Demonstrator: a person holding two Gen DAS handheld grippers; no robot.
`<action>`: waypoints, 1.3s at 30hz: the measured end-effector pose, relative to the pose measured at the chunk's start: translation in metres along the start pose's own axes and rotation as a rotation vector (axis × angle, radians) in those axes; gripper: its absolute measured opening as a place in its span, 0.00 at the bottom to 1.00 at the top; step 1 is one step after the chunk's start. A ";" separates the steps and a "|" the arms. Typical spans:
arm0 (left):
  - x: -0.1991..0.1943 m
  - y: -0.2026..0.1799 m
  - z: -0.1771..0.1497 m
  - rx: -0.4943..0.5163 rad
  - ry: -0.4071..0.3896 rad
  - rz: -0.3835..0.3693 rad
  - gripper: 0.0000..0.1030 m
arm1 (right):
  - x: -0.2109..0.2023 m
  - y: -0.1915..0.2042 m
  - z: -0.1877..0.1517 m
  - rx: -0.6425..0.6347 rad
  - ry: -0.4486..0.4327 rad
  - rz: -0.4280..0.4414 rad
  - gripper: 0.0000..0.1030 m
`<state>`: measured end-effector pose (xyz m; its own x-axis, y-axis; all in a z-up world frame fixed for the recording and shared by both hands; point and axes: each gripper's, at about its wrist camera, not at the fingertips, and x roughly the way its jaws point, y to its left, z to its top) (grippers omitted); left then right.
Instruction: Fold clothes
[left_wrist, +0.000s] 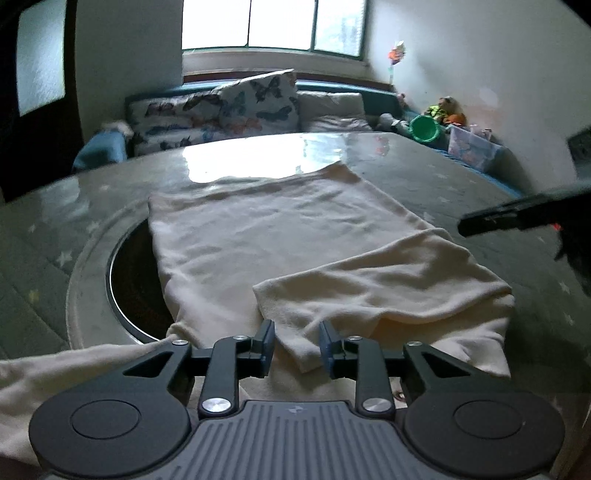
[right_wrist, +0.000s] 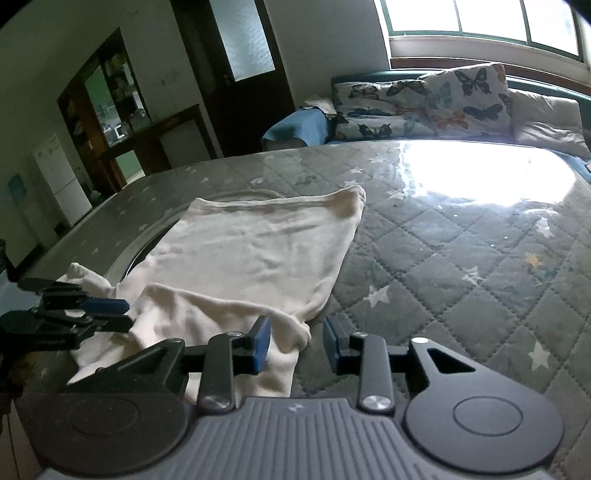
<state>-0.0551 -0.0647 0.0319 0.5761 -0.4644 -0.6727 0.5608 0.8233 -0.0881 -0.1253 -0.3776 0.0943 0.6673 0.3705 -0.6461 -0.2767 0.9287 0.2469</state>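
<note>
Left wrist view: I'm seeing the cream garment lying flat on the quilted table, one sleeve folded across. My left gripper is hovering with jaws narrowly parted around the sleeve tip, not pinching. Right gripper is likewise parted, gripping nothing.

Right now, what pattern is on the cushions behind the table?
Butterflies on white cushions, clearest in the right wrist view.

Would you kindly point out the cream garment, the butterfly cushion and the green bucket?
cream garment (left_wrist: 258, 236), left wrist view, on its flat middle panel.
butterfly cushion (right_wrist: 465, 99), right wrist view, on its printed front.
green bucket (left_wrist: 424, 128), left wrist view, on its inner wall.
</note>
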 end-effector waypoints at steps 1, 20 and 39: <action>0.003 0.003 0.002 -0.022 0.009 0.002 0.32 | -0.001 0.000 0.000 -0.002 -0.001 0.001 0.32; 0.008 -0.003 0.010 -0.094 0.014 0.025 0.08 | -0.010 0.005 -0.015 -0.069 -0.013 -0.018 0.43; -0.059 -0.094 0.149 0.051 -0.293 -0.204 0.07 | -0.010 0.062 -0.035 -0.318 -0.112 -0.066 0.79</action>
<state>-0.0529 -0.1634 0.1893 0.5916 -0.6972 -0.4048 0.7062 0.6904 -0.1570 -0.1731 -0.3241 0.0908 0.7582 0.3252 -0.5652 -0.4202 0.9065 -0.0421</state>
